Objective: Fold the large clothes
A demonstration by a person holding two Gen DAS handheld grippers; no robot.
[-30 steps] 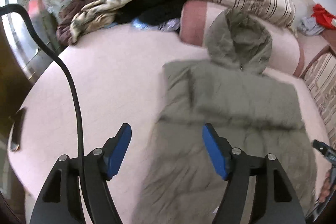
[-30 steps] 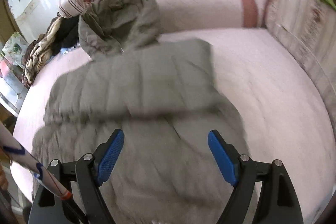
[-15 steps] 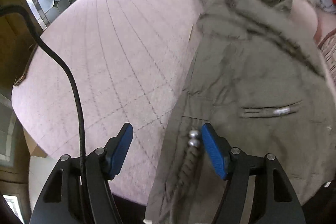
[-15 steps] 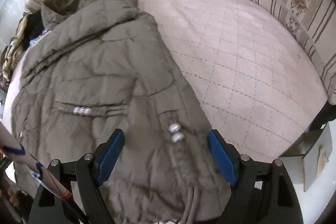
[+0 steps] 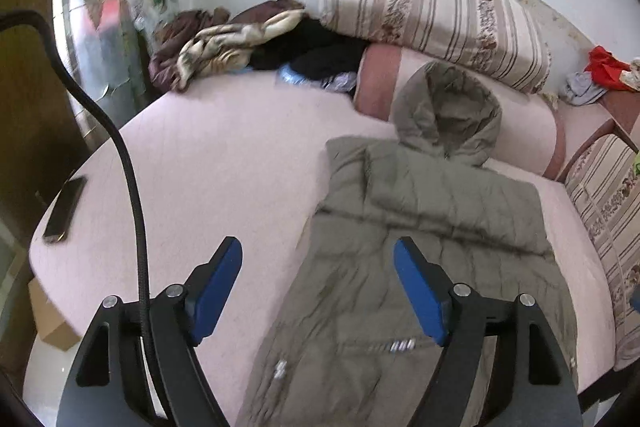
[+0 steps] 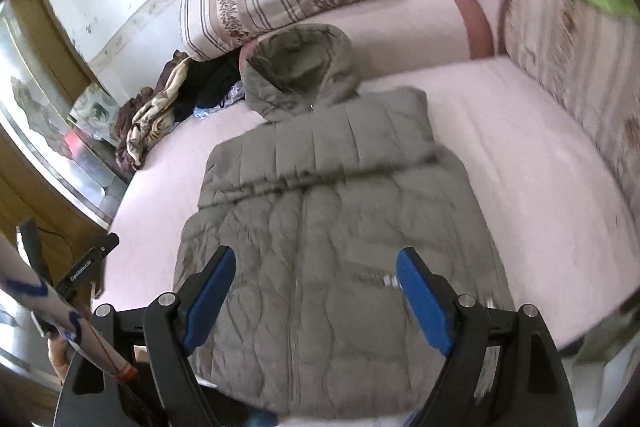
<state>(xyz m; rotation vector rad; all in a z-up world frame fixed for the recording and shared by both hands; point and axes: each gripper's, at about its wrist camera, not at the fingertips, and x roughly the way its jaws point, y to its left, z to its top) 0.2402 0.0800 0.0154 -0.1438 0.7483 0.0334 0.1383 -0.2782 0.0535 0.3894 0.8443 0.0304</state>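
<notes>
Olive-grey quilted fabric fills the middle of both views: the hooded jacket (image 6: 332, 227) lies flat on the pink bed (image 5: 224, 155), hood up against the pink bolster (image 5: 520, 123), sleeves tucked in so the body reads as a rough rectangle, hem toward you at the near edge. Your left gripper (image 5: 318, 291) hangs above the jacket's left hem side with its jaws spread wide and nothing between them; your right gripper (image 6: 316, 301) hovers over the lower front, likewise wide apart and empty.

You look to be between folds, with the sides judged already in and the lengthwise fold not yet made. The next move probably calls for you to bring each claw down onto a hem corner, pinch through the thick padding, and carry the hem up toward the hood. Puffy stuffing will likely spring back, so take a deep bite.

Mind what lies around. A dark phone (image 5: 64, 209) sits on the bed's left edge, well apart from the jacket. A heap of clothes (image 5: 240, 43) lies by the striped cushion (image 5: 436, 15), near the hood but not touching it as far as you can tell. A black cable (image 5: 132, 187) crosses the left view beside your left claw and could snag as you lower.
</notes>
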